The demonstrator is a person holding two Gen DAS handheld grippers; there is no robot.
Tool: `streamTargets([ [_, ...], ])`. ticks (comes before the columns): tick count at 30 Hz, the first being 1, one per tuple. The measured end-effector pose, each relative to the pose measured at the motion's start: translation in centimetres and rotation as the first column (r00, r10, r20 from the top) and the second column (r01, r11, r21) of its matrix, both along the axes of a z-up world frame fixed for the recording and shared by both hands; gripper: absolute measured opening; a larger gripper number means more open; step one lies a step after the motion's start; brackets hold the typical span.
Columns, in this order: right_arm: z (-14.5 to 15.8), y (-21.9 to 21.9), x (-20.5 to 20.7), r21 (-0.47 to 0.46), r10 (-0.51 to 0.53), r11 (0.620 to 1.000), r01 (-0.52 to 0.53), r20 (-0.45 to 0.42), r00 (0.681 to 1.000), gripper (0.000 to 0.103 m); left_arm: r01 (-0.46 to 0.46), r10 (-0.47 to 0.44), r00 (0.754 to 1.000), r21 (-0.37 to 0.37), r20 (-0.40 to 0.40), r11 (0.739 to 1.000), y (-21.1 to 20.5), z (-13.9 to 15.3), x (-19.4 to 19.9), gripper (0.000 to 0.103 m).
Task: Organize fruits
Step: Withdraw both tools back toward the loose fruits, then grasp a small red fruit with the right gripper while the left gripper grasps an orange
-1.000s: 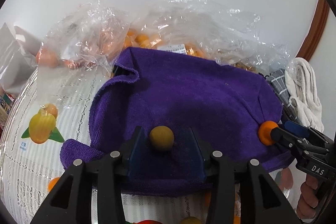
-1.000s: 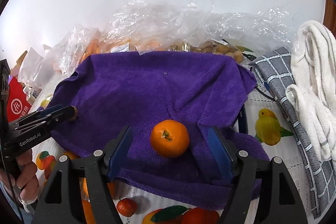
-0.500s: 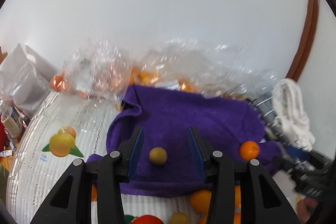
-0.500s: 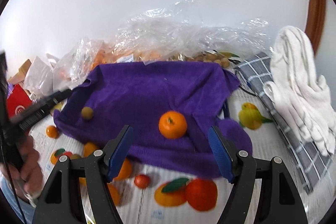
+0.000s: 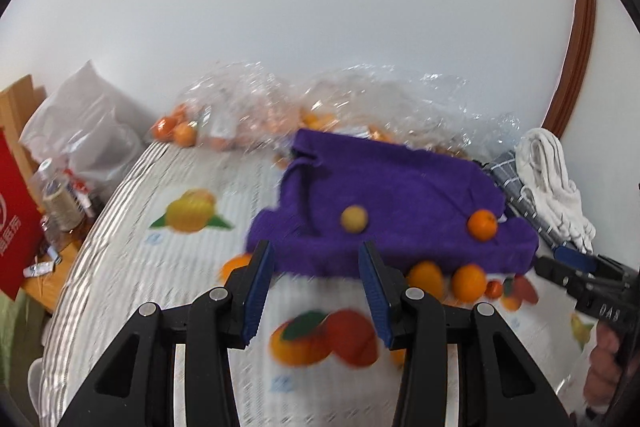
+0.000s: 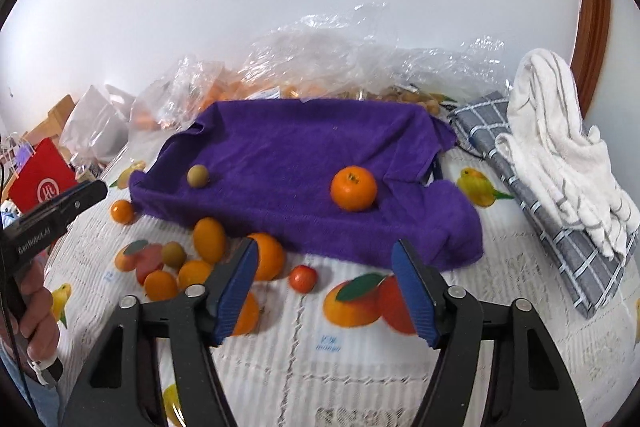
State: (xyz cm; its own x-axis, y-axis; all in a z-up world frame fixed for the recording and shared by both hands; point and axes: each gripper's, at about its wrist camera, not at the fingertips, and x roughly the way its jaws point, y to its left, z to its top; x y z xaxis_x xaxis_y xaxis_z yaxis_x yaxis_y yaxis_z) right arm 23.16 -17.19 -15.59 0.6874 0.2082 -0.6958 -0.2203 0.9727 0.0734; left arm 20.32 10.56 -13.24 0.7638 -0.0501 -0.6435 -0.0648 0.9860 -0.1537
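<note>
Left wrist view blurred; left gripper (image 5: 316, 269) empty, jaws apart; right gripper (image 6: 323, 277) empty, closing.

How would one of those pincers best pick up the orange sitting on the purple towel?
Grip the orange across its widest middle, one finger on each side, coming down from above and the front. It is round, sits stem up on the soft purple towel and has free space all around. The right gripper, empty with jaws closing, faces it most directly.
</note>
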Motion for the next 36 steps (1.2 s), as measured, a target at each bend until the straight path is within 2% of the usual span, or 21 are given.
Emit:
streamTargets([
  [3, -0.7, 0.2, -0.6, -0.004, 0.005, 1.000, -0.005, -0.012, 1.000, 0.063, -0.026, 0.026, 1.000, -0.015, -0.004, 1.000, 1.4, -1.0, -1.3, 0.042],
  [5, -1.2, 0.4, -0.9, -0.007, 0.012, 1.000, -0.013, -0.020, 1.000, 0.056, -0.044, 0.044, 0.999, -0.019, -0.018, 0.999, 2.1, -1.5, -1.6, 0.042],
  [7, -1.8, 0.7, -1.1, -0.013, 0.023, 1.000, -0.024, -0.035, 0.999, 0.052, -0.045, 0.045, 0.999, -0.056, 0.001, 0.997, 2.7, -1.3, -1.9, 0.042],
  [9, -2.3, 1.0, -1.3, -0.007, 0.039, 0.999, -0.039, -0.050, 0.998, 0.052, -0.054, 0.056, 0.998, -0.074, 0.021, 0.996, 2.9, -1.1, -2.2, 0.042],
  [12, -2.8, 1.6, -1.5, -0.018, 0.056, 0.998, -0.057, -0.050, 0.997, 0.050, -0.058, 0.059, 0.998, -0.063, 0.020, 0.996, 2.9, -1.2, -2.2, 0.042],
  [16, -3.9, 2.5, -0.5, -0.080, 0.060, 0.995, -0.066, -0.076, 0.995, 0.036, -0.047, 0.047, 0.999, -0.063, 0.009, 0.997, 2.6, -1.5, -2.0, 0.042],
  [20, -5.0, 2.8, 1.3, -0.113, 0.076, 0.989, -0.090, -0.127, 0.989, 0.035, -0.028, 0.028, 1.000, -0.052, -0.006, 0.998, 2.2, -1.7, -1.9, 0.042],
  [25, -5.9, 3.2, 2.8, -0.140, 0.084, 0.985, -0.103, -0.135, 0.987, 0.035, -0.023, 0.022, 0.999, -0.044, -0.027, 0.999, 1.9, -2.3, -1.6, 0.042],
  [28, -6.3, 3.1, 3.4, -0.126, 0.083, 0.987, -0.099, -0.130, 0.988, 0.034, -0.019, 0.017, 0.999, -0.051, -0.039, 0.999, 1.9, -2.7, -1.5, 0.042],
  [31, -6.2, 2.9, 3.3, -0.111, 0.091, 0.988, -0.104, -0.115, 0.989, 0.024, -0.009, 0.005, 0.998, -0.063, -0.061, 0.998, 1.8, -3.2, -1.1, 0.042],
  [36, -5.6, 1.2, 3.0, -0.021, 0.084, 0.996, -0.086, -0.099, 0.992, 0.024, 0.054, -0.060, 0.994, -0.065, -0.091, 0.996, 0.4, -3.8, -0.8, 0.042],
])
